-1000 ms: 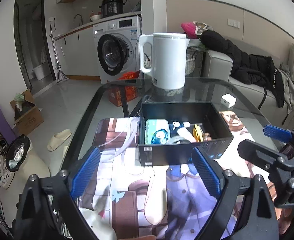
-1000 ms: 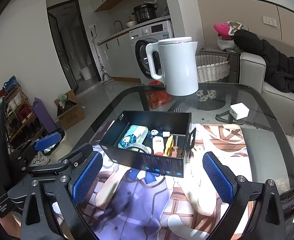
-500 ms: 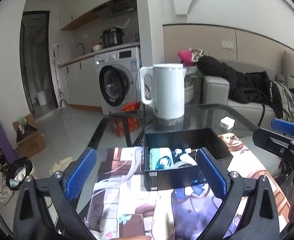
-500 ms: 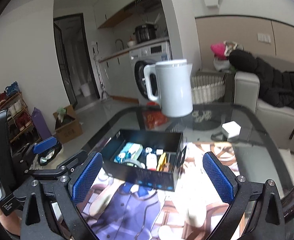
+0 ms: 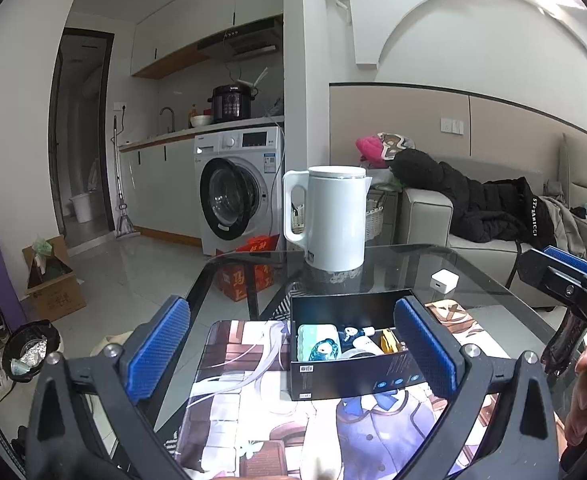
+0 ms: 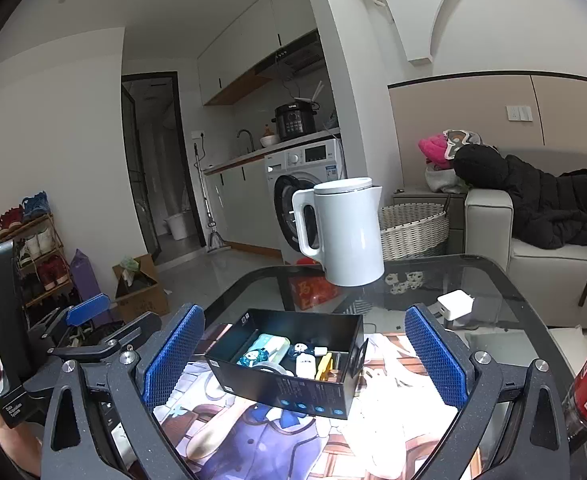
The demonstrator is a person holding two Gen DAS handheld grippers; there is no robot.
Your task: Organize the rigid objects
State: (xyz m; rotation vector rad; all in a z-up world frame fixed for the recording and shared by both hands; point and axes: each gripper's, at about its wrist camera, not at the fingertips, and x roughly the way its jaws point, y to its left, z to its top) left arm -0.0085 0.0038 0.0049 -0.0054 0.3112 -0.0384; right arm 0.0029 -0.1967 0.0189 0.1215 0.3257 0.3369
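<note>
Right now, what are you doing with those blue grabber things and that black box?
A person holds a grabber in each hand. The left grabber and the right grabber are both wide open, empty, hanging above the picture mat on the glass table. The black box sits on the mat with small things inside it. A white kettle stands behind it, and a small white charger lies apart on the glass. Nothing is being held.

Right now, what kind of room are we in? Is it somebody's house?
Most likely a small home, with living room and kitchen open to each other. A washing machine sits under a counter holding a cooker, a sofa has a black coat on it, and a shoe rack stands by the wall.
</note>
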